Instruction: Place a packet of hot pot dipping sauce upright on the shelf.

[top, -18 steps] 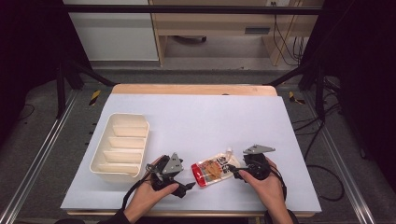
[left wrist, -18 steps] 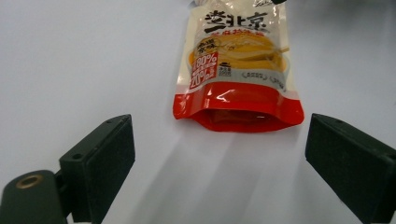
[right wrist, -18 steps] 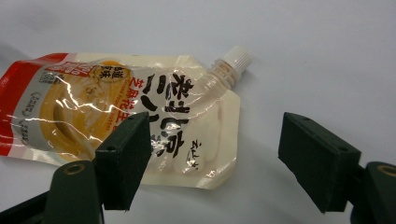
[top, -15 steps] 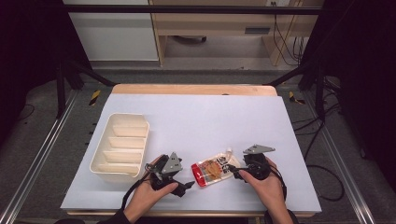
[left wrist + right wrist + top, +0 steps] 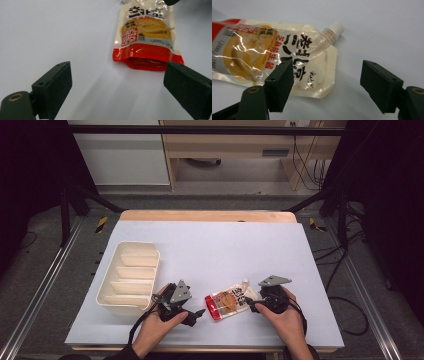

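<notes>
Sauce pouch point(image 5: 230, 300) lies flat on the tabletop point(image 5: 220, 245), lower centre of the high view, between the left tool point(image 5: 196, 313) and right tool point(image 5: 252, 304), both gaping, gripping nothing.
</notes>
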`<state>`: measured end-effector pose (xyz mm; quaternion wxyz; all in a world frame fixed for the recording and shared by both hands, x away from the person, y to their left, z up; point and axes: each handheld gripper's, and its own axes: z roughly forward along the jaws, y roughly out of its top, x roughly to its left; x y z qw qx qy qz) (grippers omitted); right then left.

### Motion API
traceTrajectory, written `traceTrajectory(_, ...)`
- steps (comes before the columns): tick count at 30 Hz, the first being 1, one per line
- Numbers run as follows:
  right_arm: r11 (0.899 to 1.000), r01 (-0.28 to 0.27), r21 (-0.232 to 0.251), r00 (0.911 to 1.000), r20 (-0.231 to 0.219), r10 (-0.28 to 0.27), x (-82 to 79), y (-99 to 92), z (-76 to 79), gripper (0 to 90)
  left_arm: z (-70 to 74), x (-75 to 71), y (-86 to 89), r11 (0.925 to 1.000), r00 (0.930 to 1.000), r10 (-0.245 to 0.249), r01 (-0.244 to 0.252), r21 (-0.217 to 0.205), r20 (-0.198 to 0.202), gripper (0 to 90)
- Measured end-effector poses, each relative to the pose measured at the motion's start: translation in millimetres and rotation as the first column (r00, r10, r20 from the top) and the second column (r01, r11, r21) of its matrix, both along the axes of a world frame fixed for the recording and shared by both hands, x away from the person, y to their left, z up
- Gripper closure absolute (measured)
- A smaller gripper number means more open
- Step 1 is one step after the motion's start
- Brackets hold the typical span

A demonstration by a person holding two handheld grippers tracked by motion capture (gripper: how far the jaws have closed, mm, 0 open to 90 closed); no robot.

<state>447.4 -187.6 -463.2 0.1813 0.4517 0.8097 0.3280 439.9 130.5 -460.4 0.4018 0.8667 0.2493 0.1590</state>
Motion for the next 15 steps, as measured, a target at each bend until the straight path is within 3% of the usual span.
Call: traceTrajectory(15,0.998,-0.028,0.052,0.998,-0.056,0.031,3.3,6.4,-5.0,30.4,0.4,1.3,1.9,0.9999,1.0,0.009,-0.009,-0.01,0.001,8.3)
